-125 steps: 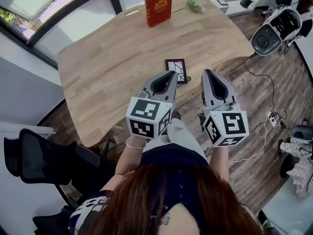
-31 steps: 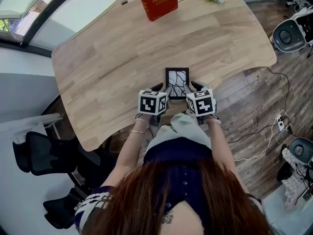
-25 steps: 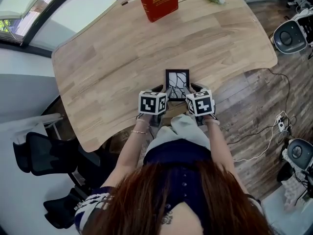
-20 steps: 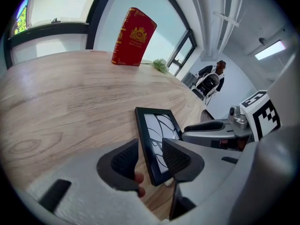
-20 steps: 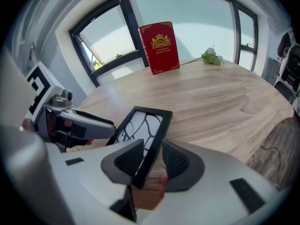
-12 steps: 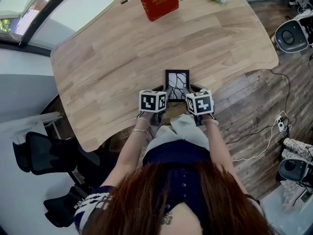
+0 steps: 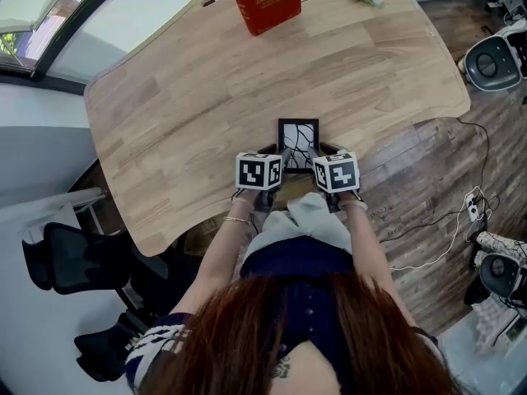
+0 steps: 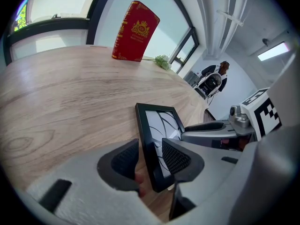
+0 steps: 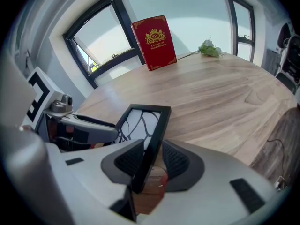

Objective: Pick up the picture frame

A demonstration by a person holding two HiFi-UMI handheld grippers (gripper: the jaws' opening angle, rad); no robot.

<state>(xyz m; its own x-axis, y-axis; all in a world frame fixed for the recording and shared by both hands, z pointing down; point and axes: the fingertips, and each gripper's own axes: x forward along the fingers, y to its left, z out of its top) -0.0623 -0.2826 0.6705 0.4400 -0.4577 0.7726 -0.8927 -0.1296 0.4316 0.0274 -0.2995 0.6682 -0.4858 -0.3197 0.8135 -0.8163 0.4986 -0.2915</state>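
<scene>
Black rectangular picture frame [image 7: 298, 137] sits between both pairs of jaws, the left gripper [image 8: 150, 161] clamped on its left edge, the right gripper [image 9: 152, 161] on its right, above the light wooden table [image 7: 206, 81]

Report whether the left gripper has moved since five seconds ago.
Yes. The left gripper dropped forward from above the wooden table's near edge to the black picture frame's left rim, which its jaws straddle.

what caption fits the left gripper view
Left hand-held gripper with the picture frame between its jaws, red book standing beyond
</scene>
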